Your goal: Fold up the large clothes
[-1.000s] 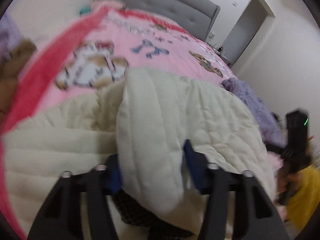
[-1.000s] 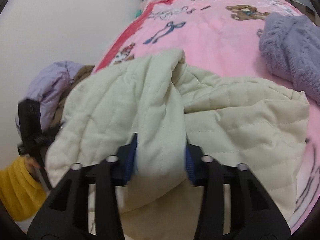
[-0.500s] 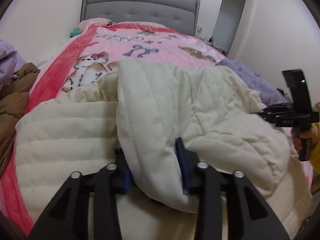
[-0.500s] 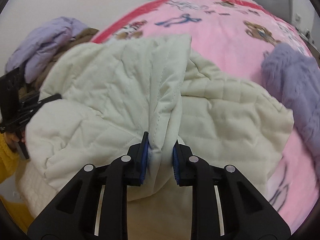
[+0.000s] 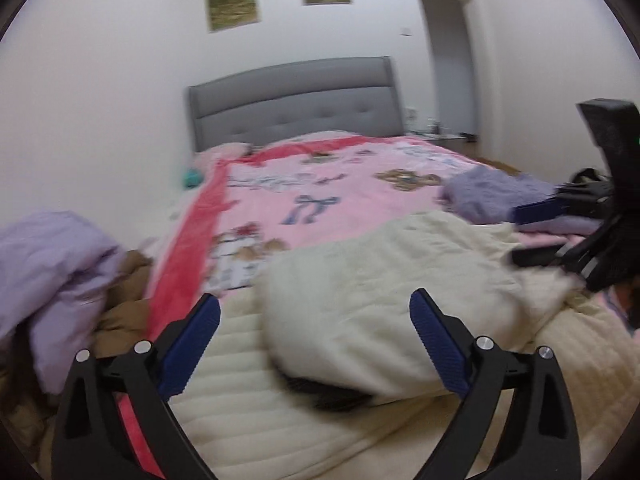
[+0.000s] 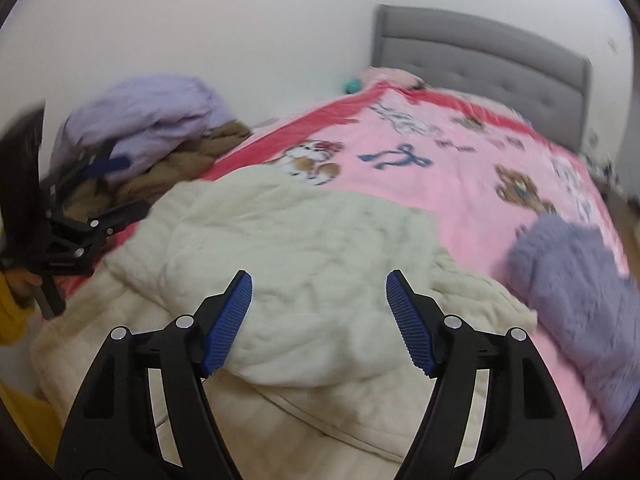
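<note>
- Claws first: the left claw [image 5: 314, 344] has just sprung wide with nothing between its pads, and the right claw [image 6: 318, 322] has just been opening too, also empty, both hovering over the near end of the bed.
- Cream quilted coat [image 6: 304, 256] lies right under them at the foot of the pink blanket [image 6: 440, 168], its top flap dropped over the lower part, so I'd say one fold just got released.
- Next move probably calls for finding a fresh edge or sleeve on each side, since nothing is gripped.
- Something dark peeks out under the flap [image 5: 332, 394], maybe lining, too blurry to call.
- Coat's near hem is cut off behind the claw arms; sleeves aren't visible.
- Purple fuzzy garment [image 6: 568, 280] sits just beside the coat; the lilac and brown pile [image 5: 60, 264] is smeared.
- Grey headboard [image 5: 296, 100] at the back.
</note>
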